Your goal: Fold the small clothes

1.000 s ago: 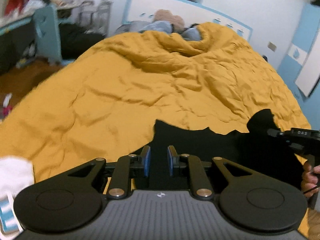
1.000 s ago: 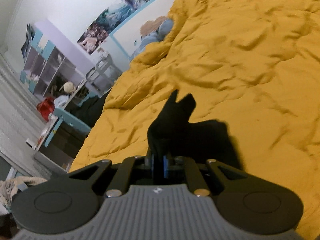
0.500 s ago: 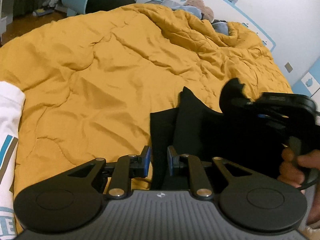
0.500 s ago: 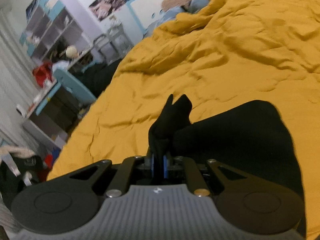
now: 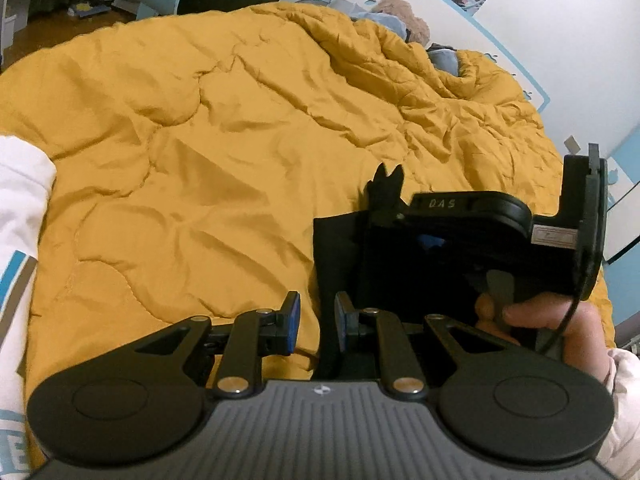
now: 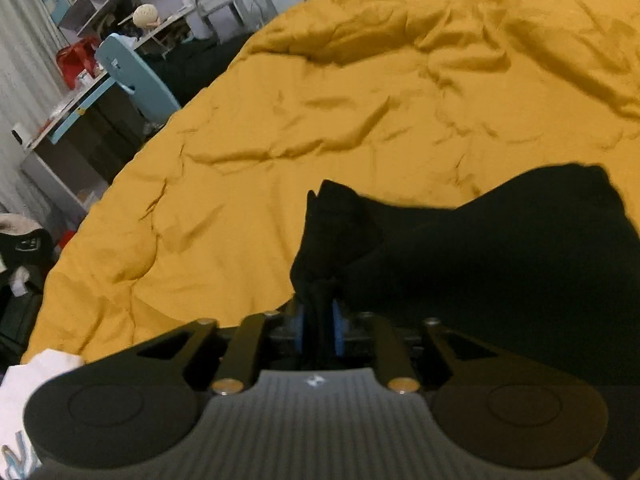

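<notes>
A small black garment (image 6: 500, 248) lies on the yellow quilt (image 6: 320, 128). My right gripper (image 6: 319, 320) is shut on a bunched corner of it, which sticks up between the blue pads. In the left wrist view the garment (image 5: 340, 248) lies partly folded on the quilt (image 5: 200, 140), and the right gripper (image 5: 386, 196) comes in from the right, holding the black corner over the cloth. My left gripper (image 5: 316, 316) is open, its jaws standing over the garment's near left edge with nothing between them.
A white garment with blue print (image 5: 20, 220) lies at the quilt's left edge, also in the right wrist view (image 6: 24, 392). Pillows and a plush toy (image 5: 404, 12) sit at the bed head. A blue chair (image 6: 136, 80), desk and shelves stand beside the bed.
My right gripper has carried the black corner leftward over the garment, folding it across. The left gripper has stayed open near the garment's near edge while its view shifted left.
</notes>
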`<state>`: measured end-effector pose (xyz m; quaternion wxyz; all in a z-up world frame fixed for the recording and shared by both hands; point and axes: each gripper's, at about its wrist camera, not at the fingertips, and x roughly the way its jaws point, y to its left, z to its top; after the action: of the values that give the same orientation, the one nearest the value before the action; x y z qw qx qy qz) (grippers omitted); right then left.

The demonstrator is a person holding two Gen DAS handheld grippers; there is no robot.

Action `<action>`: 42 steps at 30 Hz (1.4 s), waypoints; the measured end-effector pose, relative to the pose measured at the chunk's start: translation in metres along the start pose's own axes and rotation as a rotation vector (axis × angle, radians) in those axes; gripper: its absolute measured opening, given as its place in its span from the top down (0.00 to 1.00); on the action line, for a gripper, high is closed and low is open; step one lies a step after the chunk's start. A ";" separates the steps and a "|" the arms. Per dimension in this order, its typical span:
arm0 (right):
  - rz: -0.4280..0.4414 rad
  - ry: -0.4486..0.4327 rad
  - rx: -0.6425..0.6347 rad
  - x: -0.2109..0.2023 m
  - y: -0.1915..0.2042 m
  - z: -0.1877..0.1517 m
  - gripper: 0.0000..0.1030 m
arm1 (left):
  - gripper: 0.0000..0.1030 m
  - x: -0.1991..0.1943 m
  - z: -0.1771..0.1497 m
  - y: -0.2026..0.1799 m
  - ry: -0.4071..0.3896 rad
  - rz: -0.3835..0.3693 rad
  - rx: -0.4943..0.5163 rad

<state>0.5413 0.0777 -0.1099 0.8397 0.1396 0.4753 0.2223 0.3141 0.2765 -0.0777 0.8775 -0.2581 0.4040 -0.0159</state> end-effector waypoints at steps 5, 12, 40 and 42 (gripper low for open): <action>0.185 -0.058 -0.047 -0.072 0.016 -0.003 0.65 | 0.65 -0.032 0.001 -0.008 -0.046 -0.048 0.006; 0.285 -0.151 -0.011 -0.177 -0.018 -0.027 0.64 | 0.42 -0.073 -0.010 -0.021 -0.072 -0.177 -0.015; -0.097 -0.075 -0.244 -0.207 -0.119 -0.200 0.28 | 0.92 -0.026 -0.082 -0.016 0.024 -0.320 -0.251; -0.130 -0.062 -0.292 -0.198 -0.113 -0.201 0.22 | 0.93 -0.038 -0.068 -0.031 -0.017 -0.344 -0.189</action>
<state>0.3061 -0.1152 -0.1168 0.8781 -0.0081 0.4196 0.2299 0.2449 0.2283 -0.0732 0.8370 -0.4048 0.3461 -0.1254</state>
